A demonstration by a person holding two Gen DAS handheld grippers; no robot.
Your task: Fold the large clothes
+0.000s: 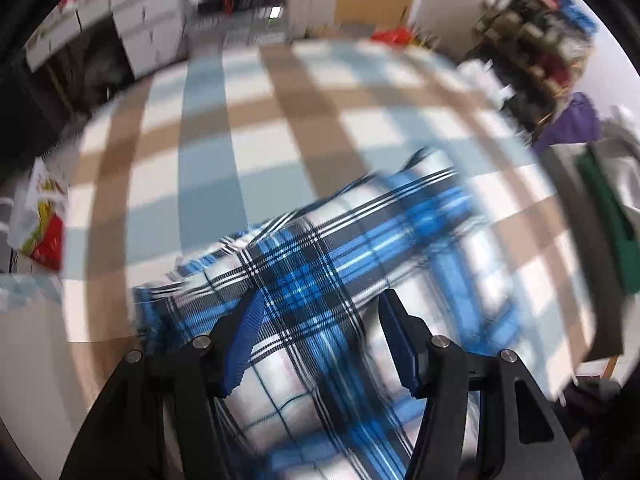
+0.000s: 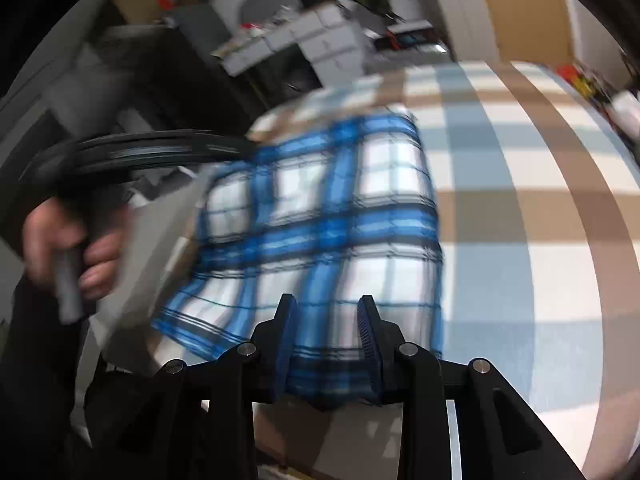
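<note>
Left tool (image 1: 316, 312) is released, jaws spread over the plaid shirt (image 1: 304, 280) directly below. Right tool (image 2: 328, 320) is clenched on the shirt's near edge; checkered tabletop (image 2: 520, 184) lies ahead.

A blue, white and black checked shirt (image 1: 304, 280) (image 2: 320, 220) is lying folded in a bumpy pile on the table (image 1: 200, 152) (image 2: 520, 200), which is wearing a tan, pale blue and white checked cloth. It is looking blurry.
</note>
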